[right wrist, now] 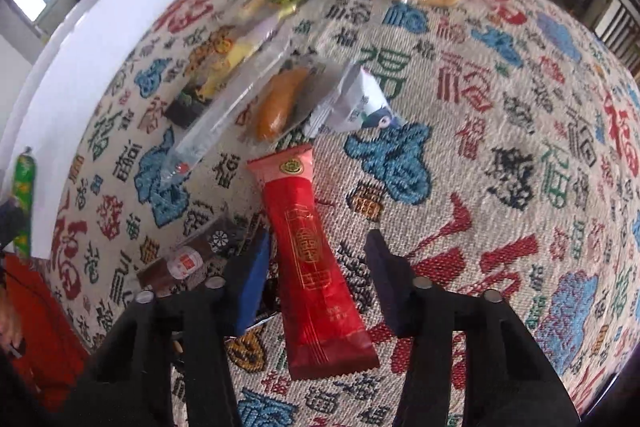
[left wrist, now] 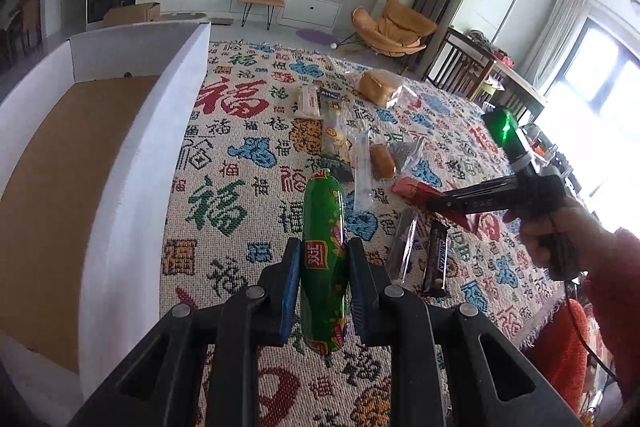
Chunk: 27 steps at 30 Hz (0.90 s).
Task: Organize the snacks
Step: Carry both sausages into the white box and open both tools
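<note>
My left gripper is shut on a green sausage stick and holds it above the patterned cloth, right of the white box. The sausage also shows at the left edge of the right wrist view. My right gripper is open, its fingers either side of a red snack packet lying on the cloth. In the left wrist view the right gripper sits over that red packet.
Several snacks lie on the cloth: a bread bag, a small bun in clear wrap, a silver packet, a dark chocolate bar, a brown bar. The white box has a brown cardboard floor.
</note>
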Tool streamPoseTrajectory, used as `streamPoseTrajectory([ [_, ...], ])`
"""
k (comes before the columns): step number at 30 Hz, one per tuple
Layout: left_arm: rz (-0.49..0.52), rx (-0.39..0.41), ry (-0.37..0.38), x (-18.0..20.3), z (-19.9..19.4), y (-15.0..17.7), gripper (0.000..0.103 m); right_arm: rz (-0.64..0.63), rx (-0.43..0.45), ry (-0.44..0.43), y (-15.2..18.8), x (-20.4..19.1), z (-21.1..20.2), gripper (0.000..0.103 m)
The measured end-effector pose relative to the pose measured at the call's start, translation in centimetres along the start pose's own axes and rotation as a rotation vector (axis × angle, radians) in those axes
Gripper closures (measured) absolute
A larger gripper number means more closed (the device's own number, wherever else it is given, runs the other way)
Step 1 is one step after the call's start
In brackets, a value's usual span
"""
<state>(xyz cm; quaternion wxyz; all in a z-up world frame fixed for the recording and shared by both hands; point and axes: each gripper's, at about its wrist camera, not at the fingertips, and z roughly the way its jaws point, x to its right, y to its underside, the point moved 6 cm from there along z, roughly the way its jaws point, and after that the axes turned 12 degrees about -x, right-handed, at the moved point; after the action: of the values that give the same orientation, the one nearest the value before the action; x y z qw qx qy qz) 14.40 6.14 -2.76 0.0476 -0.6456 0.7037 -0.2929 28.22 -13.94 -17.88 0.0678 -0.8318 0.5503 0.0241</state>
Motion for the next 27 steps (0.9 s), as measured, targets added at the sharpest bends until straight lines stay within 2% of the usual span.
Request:
streamPoseTrajectory([
  [2,-0.012,0.013,0.014,-0.4,-1.4,0.1,0.081,0.011,-0.016,0.006,-0.2,0.2,1.0,0.069],
  [4,-0.033,0.027,0.04,-1.2,-3.0,0.2,0.081,0.032,-0.001,-0.015,0.1,0.3,0.9,0.086],
  [8,-0.075,0.075,0.043,-3.8,-6.3,0.0,0.081,0.073,0.077,-0.021,1.1,0.6,-2.0,0.086],
  [11,-0.117,0.113,0.001,-6.7,-8.6,-0.4,0.08,0.057,0.151,-0.052,1.4,-1.1,-6.0,0.087],
  [14,-0.18,0.148,-0.083,-10.7,-10.8,-0.7,0.08,-0.007,0.228,-0.151,1.0,-6.1,-10.4,0.087],
  [17,-0.264,0.169,-0.132,-14.7,-12.4,-0.4,0.08,-0.113,0.278,-0.297,0.2,-14.0,-14.2,0.087],
  [20,-0.304,0.166,-0.22,-17.7,-13.0,0.0,0.08,-0.209,0.299,-0.438,-1.3,-22.8,-16.0,0.087],
  [22,-0.312,0.144,-0.276,-19.2,-12.6,0.2,0.08,-0.237,0.312,-0.498,-3.0,-28.1,-16.1,0.085],
  [23,-0.319,0.129,-0.302,-19.9,-12.3,0.4,0.074,-0.236,0.326,-0.525,-3.9,-30.1,-16.0,0.082],
  [24,-0.328,0.113,-0.322,-20.6,-12.0,0.5,0.067,-0.228,0.337,-0.542,-4.7,-31.6,-15.7,0.069],
  [25,-0.341,0.106,-0.343,-21.3,-11.8,0.6,0.046,-0.217,0.328,-0.544,-5.3,-32.7,-15.1,0.043],
  [26,-0.356,0.113,-0.367,-22.0,-11.9,1.0,0.03,-0.2,0.323,-0.536,-5.7,-33.2,-14.6,0.037],
  [27,-0.365,0.134,-0.385,-22.2,-12.1,1.5,0.025,-0.181,0.332,-0.529,-5.8,-32.9,-14.2,0.037],
])
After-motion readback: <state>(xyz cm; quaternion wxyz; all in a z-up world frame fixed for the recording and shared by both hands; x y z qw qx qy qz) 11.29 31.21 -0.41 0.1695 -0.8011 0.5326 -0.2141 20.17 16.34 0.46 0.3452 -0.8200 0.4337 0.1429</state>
